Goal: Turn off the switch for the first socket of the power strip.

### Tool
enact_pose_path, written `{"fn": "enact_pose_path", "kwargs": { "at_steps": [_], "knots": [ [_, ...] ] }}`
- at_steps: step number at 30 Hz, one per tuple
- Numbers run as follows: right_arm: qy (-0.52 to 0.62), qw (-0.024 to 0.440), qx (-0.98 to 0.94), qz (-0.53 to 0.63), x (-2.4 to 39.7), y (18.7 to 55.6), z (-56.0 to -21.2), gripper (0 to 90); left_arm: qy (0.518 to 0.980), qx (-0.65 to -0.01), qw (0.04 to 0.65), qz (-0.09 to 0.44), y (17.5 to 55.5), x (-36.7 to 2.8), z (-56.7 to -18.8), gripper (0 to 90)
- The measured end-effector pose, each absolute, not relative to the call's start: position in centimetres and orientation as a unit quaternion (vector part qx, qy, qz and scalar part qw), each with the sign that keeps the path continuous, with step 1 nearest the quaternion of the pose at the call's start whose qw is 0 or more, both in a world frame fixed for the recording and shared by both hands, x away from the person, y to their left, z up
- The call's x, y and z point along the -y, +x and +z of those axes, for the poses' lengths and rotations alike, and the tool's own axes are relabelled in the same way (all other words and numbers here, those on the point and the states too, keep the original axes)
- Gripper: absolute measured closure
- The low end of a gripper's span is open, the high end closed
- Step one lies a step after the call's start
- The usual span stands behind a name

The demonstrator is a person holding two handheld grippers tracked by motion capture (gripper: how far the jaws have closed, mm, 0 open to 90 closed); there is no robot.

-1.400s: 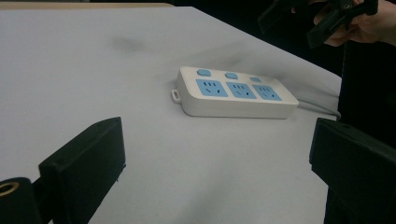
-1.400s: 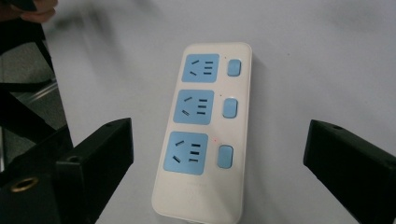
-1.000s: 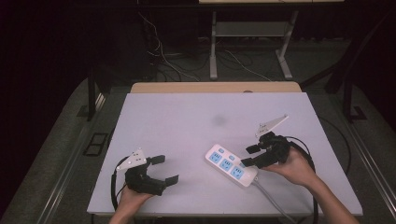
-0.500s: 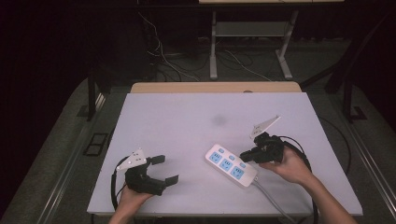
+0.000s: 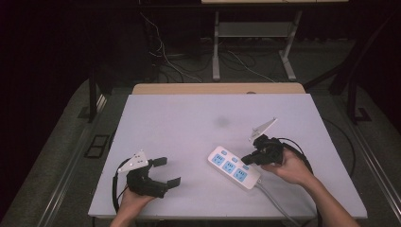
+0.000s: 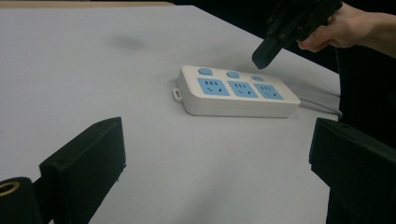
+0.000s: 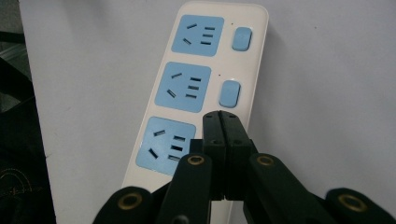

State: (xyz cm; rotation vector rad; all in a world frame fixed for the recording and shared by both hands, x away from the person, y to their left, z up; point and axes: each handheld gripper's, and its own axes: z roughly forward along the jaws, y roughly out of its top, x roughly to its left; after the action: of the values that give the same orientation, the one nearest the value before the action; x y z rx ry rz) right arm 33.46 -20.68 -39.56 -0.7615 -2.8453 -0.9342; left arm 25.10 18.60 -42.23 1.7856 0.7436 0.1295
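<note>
The tabletop (image 5: 189, 123) is broad and pale; on it, toward four o'clock of its middle, lies the power strip (image 5: 234, 168), a stiff plastic bar, light enough to skid if shoved, with its cord (image 5: 274, 203) trailing to five o'clock; its small blue switches (image 7: 229, 93) want a straight downward press; my right fingers (image 7: 222, 122) have just been closing and are pressed together on nothing, poised above the nearest switch; my left fingers (image 5: 163, 171) rest wide apart at seven o'clock.

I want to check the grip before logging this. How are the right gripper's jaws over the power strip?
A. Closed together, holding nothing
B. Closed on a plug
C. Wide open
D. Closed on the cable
A: the right gripper has its jaws pressed together, empty, above the power strip.
</note>
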Motion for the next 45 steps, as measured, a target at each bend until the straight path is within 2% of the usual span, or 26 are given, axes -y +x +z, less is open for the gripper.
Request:
{"fn": "enact_pose_path", "kwargs": {
  "at_steps": [10, 32, 40, 45],
  "knots": [
    [-0.238, 0.034, 0.932, -0.271, 20.1, 33.4, -40.4, 89.6, 0.759, -0.317, 0.566, 0.055, 25.1, -18.6, -42.2, 2.4],
    [-0.226, 0.031, 0.931, -0.286, 20.4, 33.3, -40.7, 90.0, 0.761, -0.315, 0.564, 0.055, 25.1, -18.5, -42.3, 2.4],
    [-0.213, -0.003, 0.933, -0.290, 20.3, 32.6, -40.9, 90.0, 0.761, -0.315, 0.565, 0.055, 25.1, -18.5, -42.3, 2.4],
    [-0.213, -0.002, 0.932, -0.295, 20.4, 32.6, -41.0, 90.0, 0.761, -0.315, 0.565, 0.055, 25.1, -18.4, -42.3, 2.5]
  ]
}}
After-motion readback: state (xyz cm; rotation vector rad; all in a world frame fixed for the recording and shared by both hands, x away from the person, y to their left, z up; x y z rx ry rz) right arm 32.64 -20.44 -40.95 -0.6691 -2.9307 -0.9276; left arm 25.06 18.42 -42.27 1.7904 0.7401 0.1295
